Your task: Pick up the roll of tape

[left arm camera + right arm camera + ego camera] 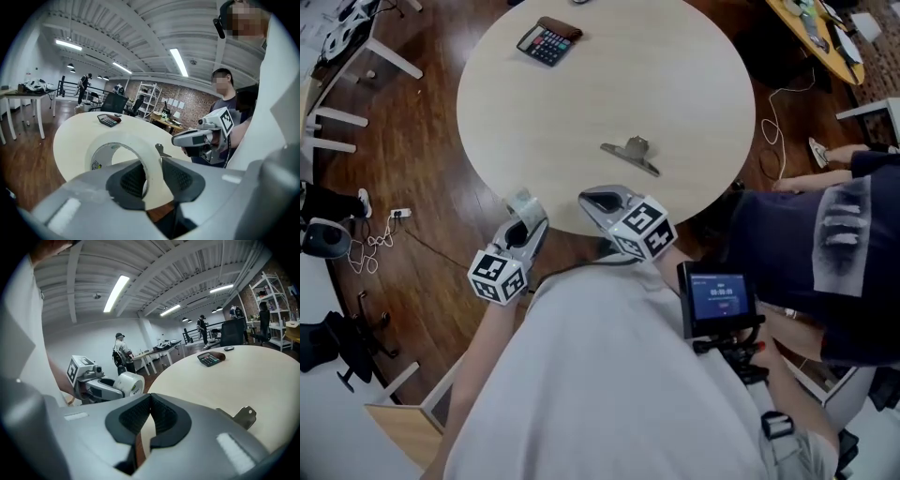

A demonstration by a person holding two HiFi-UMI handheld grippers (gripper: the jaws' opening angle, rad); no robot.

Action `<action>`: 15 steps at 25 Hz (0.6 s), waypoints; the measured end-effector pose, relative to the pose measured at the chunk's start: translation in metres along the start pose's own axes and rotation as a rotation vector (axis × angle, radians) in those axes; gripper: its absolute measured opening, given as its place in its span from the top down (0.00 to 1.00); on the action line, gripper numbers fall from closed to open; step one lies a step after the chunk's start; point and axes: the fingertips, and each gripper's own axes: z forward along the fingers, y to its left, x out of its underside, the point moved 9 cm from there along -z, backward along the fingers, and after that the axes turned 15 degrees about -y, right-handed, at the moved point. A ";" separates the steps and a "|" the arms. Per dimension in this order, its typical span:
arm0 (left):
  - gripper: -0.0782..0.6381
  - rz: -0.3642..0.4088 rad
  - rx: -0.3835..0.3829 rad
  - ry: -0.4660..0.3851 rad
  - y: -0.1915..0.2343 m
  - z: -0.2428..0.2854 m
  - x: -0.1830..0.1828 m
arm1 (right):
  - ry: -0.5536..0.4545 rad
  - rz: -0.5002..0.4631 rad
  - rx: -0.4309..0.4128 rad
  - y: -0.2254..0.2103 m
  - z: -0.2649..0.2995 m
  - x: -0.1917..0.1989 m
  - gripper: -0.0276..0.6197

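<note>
Our left gripper (152,178) clamps the tape roll (123,137), its core label (96,164) too small to read; our right gripper (150,404) is closed, empty.

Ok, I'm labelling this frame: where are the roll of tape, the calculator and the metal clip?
roll of tape (151,164): left gripper view, on its white outer band.
calculator (544,43): head view, on its keypad.
metal clip (633,155): head view, on the middle of its body.
</note>
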 end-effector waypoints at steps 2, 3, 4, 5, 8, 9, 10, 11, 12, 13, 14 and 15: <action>0.74 -0.017 -0.004 -0.039 -0.001 -0.014 0.002 | 0.003 -0.018 -0.011 0.013 0.004 0.001 0.95; 0.74 -0.021 -0.006 -0.058 -0.001 -0.018 0.001 | 0.003 -0.028 -0.015 0.017 0.006 -0.001 0.95; 0.73 -0.024 -0.008 -0.076 -0.002 -0.022 -0.001 | 0.001 -0.036 -0.018 0.021 0.007 -0.003 0.95; 0.73 -0.027 -0.009 -0.092 -0.003 -0.026 -0.003 | -0.003 -0.043 -0.020 0.026 0.007 -0.005 0.95; 0.73 -0.033 -0.007 -0.131 -0.007 -0.043 -0.005 | -0.021 -0.055 -0.021 0.042 0.008 -0.009 0.95; 0.73 -0.035 -0.003 -0.141 -0.008 -0.049 -0.003 | -0.025 -0.058 -0.018 0.048 0.007 -0.007 0.95; 0.73 -0.037 0.001 -0.150 -0.010 -0.055 0.000 | -0.029 -0.059 -0.014 0.054 0.006 -0.004 0.95; 0.73 -0.038 0.008 -0.158 -0.012 -0.061 0.003 | -0.034 -0.060 -0.011 0.060 0.004 -0.001 0.95; 0.73 -0.038 0.015 -0.165 -0.014 -0.067 0.006 | -0.039 -0.061 -0.006 0.066 0.003 0.002 0.95; 0.73 -0.036 0.024 -0.170 -0.015 -0.072 0.008 | -0.045 -0.063 -0.003 0.073 0.002 0.005 0.95; 0.73 -0.033 0.032 -0.173 -0.017 -0.078 0.010 | -0.053 -0.065 -0.001 0.079 0.000 0.006 0.95; 0.73 -0.032 0.040 -0.176 -0.018 -0.084 0.012 | -0.063 -0.067 0.000 0.087 -0.002 0.006 0.95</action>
